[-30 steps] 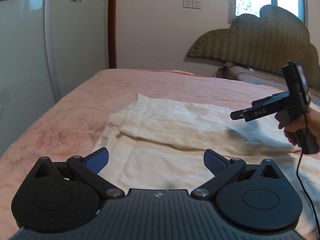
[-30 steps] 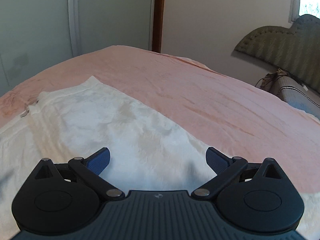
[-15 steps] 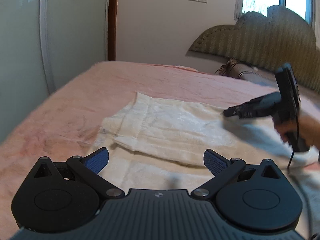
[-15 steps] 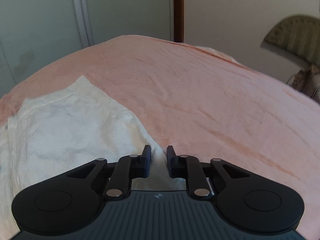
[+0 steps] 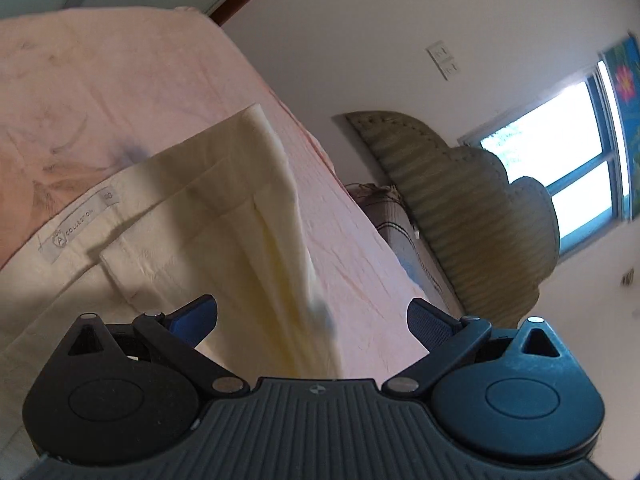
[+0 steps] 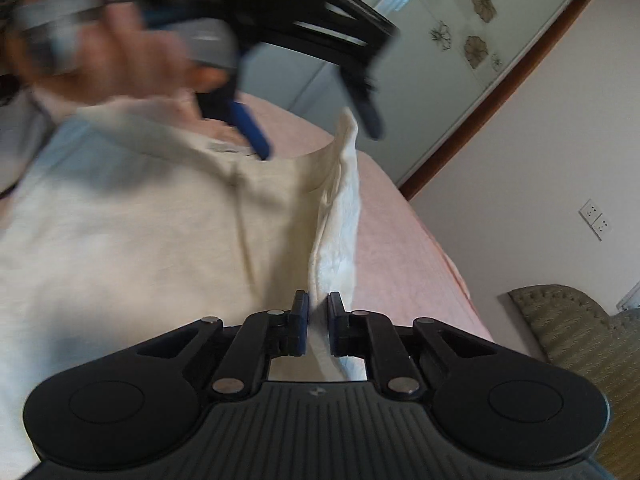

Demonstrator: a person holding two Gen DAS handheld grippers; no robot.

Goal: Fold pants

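Cream pants [image 5: 180, 200] lie spread on the pink bed [image 5: 100, 60], their waistband label [image 5: 72, 232] at the left. My left gripper [image 5: 312, 316] hovers open over a raised fold of the cloth, touching nothing. In the right wrist view the pants [image 6: 140, 240] fill the left side. My right gripper [image 6: 318, 312] has its jaws closing, with a lifted edge of the pants pinched between the pads. Above it a hand [image 6: 100, 60] holds the left gripper [image 6: 318, 140], blue fingers [image 6: 252, 132] apart over the waistband.
Bare pink sheet [image 6: 400, 260] lies beside the pants. An olive padded headboard [image 5: 460, 184] and a striped pillow [image 5: 396, 216] stand at the bed's far end under a window [image 5: 560, 160]. A wardrobe door [image 6: 460, 20] with flower decals borders the other side.
Both grippers have rolled, so the views now tilt. The right gripper closed on the pants' edge and raised it into a ridge. The left gripper moved closer over the waistband.
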